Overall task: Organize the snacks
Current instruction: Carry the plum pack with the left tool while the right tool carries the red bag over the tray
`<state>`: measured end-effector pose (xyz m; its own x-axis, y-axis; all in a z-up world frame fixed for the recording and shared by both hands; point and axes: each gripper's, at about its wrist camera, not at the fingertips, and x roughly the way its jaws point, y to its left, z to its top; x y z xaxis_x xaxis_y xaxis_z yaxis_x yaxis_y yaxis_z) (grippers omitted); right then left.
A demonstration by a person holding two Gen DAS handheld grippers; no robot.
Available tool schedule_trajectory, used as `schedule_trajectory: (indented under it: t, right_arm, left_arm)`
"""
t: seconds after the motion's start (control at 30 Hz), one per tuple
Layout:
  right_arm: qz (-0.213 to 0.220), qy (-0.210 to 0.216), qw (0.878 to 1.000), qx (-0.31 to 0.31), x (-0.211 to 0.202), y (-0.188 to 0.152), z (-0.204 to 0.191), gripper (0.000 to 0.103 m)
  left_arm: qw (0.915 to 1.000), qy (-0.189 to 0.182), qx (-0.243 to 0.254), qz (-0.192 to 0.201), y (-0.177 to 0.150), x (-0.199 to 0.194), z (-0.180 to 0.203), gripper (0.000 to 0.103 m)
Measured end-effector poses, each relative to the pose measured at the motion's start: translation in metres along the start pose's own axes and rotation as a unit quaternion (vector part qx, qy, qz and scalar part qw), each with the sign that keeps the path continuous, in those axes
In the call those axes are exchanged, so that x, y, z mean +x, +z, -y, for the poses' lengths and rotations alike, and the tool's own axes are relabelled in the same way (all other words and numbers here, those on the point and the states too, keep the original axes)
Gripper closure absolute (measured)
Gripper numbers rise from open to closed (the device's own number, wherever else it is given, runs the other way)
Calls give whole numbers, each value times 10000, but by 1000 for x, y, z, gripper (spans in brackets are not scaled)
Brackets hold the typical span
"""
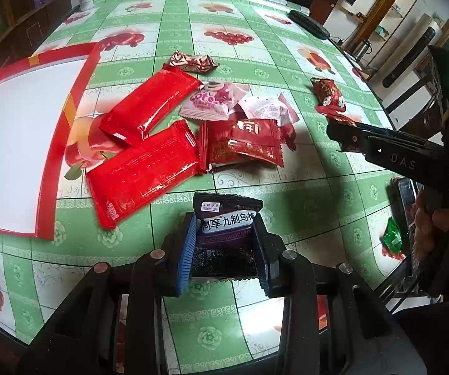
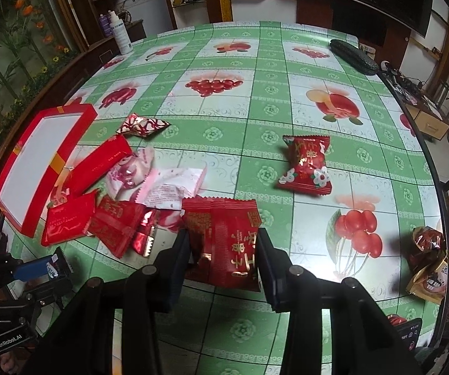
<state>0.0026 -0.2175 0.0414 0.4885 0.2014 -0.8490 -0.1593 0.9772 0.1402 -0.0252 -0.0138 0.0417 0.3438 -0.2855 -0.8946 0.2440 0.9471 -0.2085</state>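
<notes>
My left gripper [image 1: 224, 247] is shut on a dark purple plum snack packet [image 1: 226, 218], held just above the table. My right gripper [image 2: 223, 256] is shut on a red snack packet with gold lettering [image 2: 224, 240]; it shows in the left wrist view [image 1: 337, 128] at the right. A pile of red and pink snack packets [image 1: 174, 125] lies mid-table, also in the right wrist view [image 2: 124, 193]. An open red box with a white inside [image 1: 15, 143] lies at the left, also in the right wrist view [image 2: 40, 156]. A lone red packet [image 2: 307, 164] lies beyond my right gripper.
The table has a green fruit-print cloth [image 1: 255, 47]. A white bottle [image 2: 121, 34] stands at the far left corner and a dark case [image 2: 354, 53] at the far right. Brown and gold packets [image 2: 427, 259] lie at the right edge. A small green packet [image 1: 391, 234] lies near the right hand.
</notes>
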Motion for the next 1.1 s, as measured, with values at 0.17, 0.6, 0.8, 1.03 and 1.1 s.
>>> schedule_trajectory:
  t: [0.17, 0.6, 0.8, 1.03, 1.1]
  right_arm:
    - [82, 95, 9999, -94, -6, 1, -13, 59]
    - [215, 224, 9995, -98, -12, 2, -34, 59]
    - [258, 284, 9992, -121, -13, 4, -47, 59]
    - [259, 358, 9989, -171, -9, 7, -61, 59]
    - [264, 384, 9987, -194, -9, 8, -65, 59]
  left_arm:
    - [10000, -21, -45, 13, 2, -4, -3, 70]
    - [9998, -30, -146, 151, 8, -20, -17, 70]
    - [9996, 26, -183, 191, 9, -26, -26, 69]
    - [9990, 119, -348, 248, 9, -34, -44, 69]
    - [9986, 152, -415, 274, 9, -36, -50, 69]
